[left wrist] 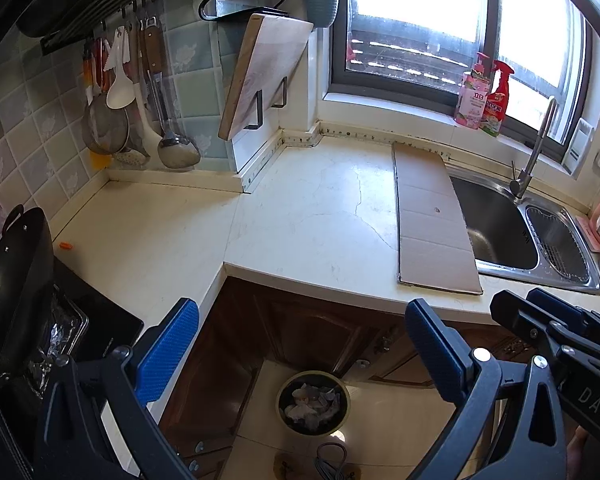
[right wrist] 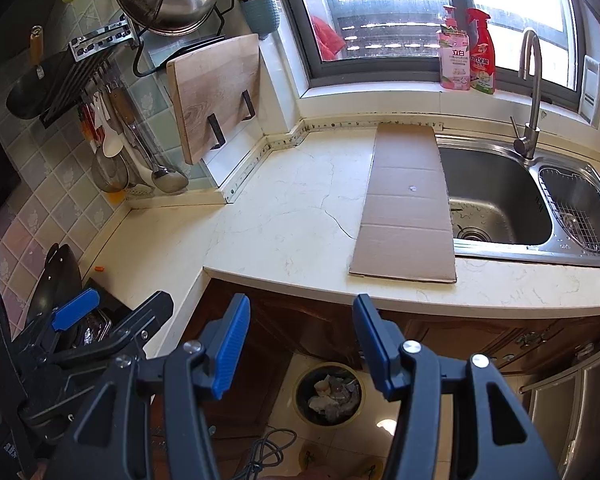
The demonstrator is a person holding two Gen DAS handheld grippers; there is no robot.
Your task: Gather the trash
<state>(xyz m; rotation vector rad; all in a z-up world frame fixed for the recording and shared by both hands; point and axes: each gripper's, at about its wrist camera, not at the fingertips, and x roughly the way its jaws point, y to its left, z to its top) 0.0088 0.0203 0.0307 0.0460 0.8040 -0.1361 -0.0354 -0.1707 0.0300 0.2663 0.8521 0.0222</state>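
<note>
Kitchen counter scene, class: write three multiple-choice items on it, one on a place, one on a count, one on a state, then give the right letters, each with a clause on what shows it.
1. Where does the flat cardboard sheet lie?
A. on the counter, its right edge over the sink's left rim
B. on the floor beside the bin
C. propped against the window

2. How many bottles stand on the window sill?
A. none
B. two
C. five

3. What is the state of the right claw?
A. shut on a paper scrap
B. shut on the cardboard
C. open, holding nothing

Answers:
1 A, since the sheet rests flat on the counter and covers the left rim of the sink.
2 B, as a pink bottle and a red spray bottle stand side by side.
3 C, as only the cupboard front and the full bin on the floor show between its blue pads.
</note>
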